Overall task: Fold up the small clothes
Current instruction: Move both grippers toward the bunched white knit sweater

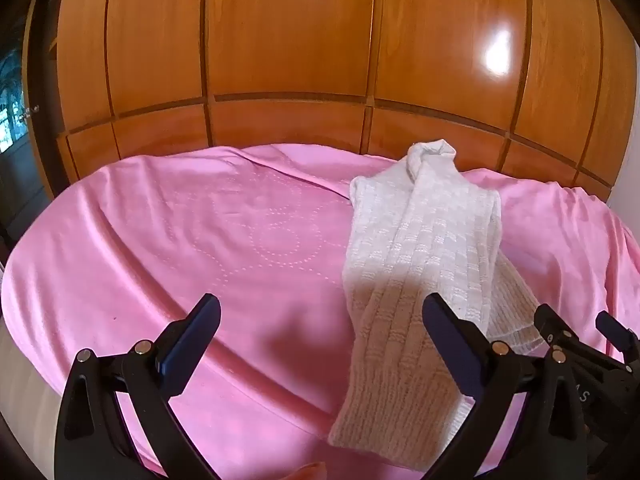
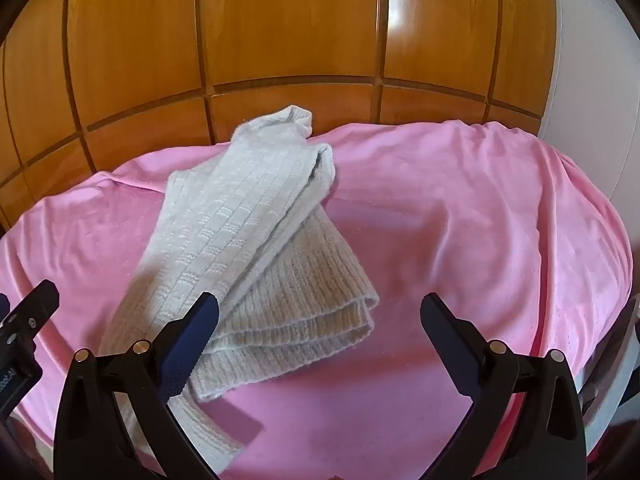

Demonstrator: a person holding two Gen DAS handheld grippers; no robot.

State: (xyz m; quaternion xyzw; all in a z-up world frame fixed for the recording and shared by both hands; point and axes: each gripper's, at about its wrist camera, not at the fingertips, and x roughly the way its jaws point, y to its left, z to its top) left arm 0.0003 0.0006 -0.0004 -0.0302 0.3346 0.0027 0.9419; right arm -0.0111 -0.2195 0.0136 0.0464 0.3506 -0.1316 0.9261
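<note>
**Partly folded, one fold or more to go**

Already the white knit garment point(image 2: 248, 248) lies doubled lengthwise into a long strip on the pink sheet point(image 2: 460, 220), with ribbed layers stacked at its near end; it looks like a small sweater, though the view is unclear. The left gripper point(image 1: 320, 320) hangs wide open, garment beside its right jaw; the right gripper point(image 2: 320, 316) gapes too, garment under its left jaw; neither holds anything; a crosswise fold likely remains.

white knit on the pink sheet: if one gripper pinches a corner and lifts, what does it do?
Probably floppy: the white knit garment already lies in soft, loose folds, so lifted layers would likely sag and unfold. Its ribbed hem looks grippy rather than slippery. Pushed, it may bunch and wrinkle the pink sheet rather than slide.
</note>
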